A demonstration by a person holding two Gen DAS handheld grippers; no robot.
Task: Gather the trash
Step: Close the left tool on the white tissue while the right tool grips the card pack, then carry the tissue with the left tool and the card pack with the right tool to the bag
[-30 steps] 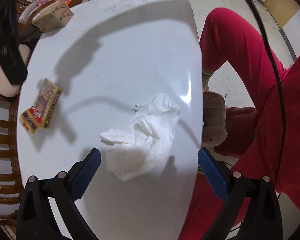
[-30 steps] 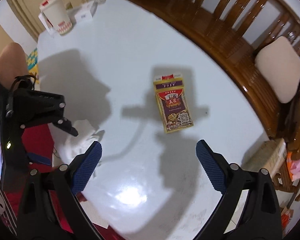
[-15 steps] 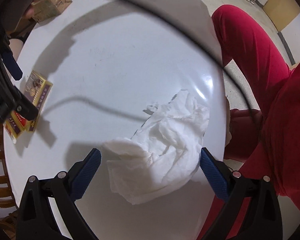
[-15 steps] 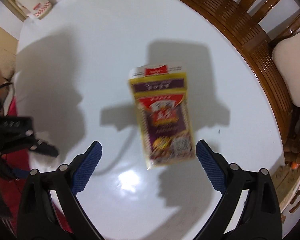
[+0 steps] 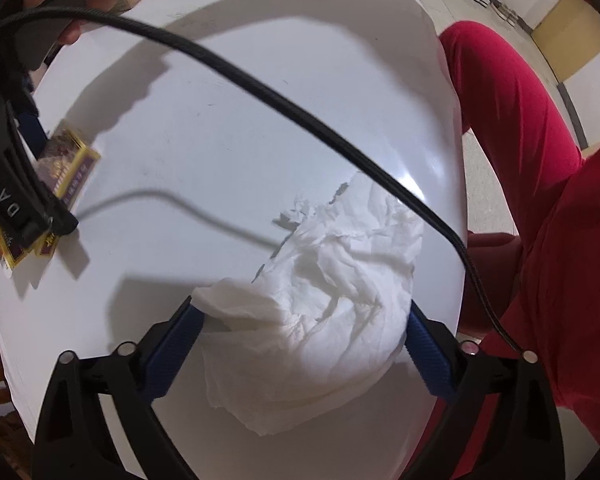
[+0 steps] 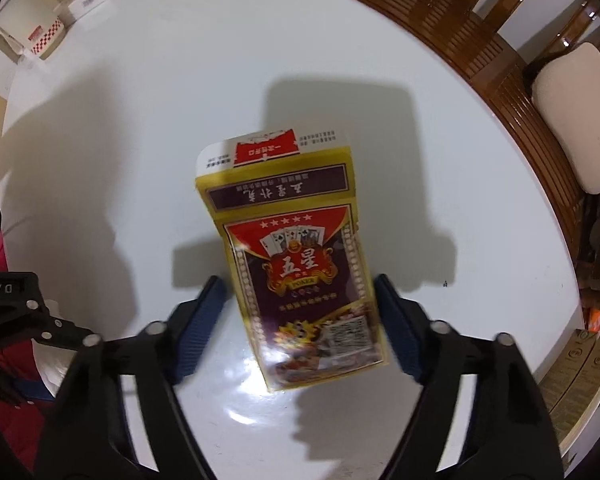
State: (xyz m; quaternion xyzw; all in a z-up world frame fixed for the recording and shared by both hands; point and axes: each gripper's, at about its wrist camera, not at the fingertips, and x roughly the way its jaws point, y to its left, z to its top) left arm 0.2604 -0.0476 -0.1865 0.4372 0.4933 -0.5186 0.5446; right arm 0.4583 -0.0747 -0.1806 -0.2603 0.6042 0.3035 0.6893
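Note:
A crumpled white tissue (image 5: 320,300) lies near the edge of the white table (image 5: 240,80). My left gripper (image 5: 302,312) points down over it, jaws closing, and the tissue's edges reach both blue pads. A yellow and purple playing-card box (image 6: 296,280) lies flat on the table (image 6: 120,140). My right gripper (image 6: 298,284) straddles the box, jaws closing, with a narrow gap left at each pad. In the left wrist view the card box (image 5: 72,168) sits at the far left, partly hidden by the right gripper's black body.
A black cable (image 5: 300,116) crosses the left wrist view. A person's red trousers (image 5: 520,140) sit just past the table edge. Wooden chairs (image 6: 480,40) with a cushion (image 6: 572,120) ring the far side. White boxes and a cup (image 6: 48,36) stand at the back left.
Both grippers have come down closer to the table. The left jaws have narrowed around the tissue and the right jaws around the card box. The cable has swung across the left view.

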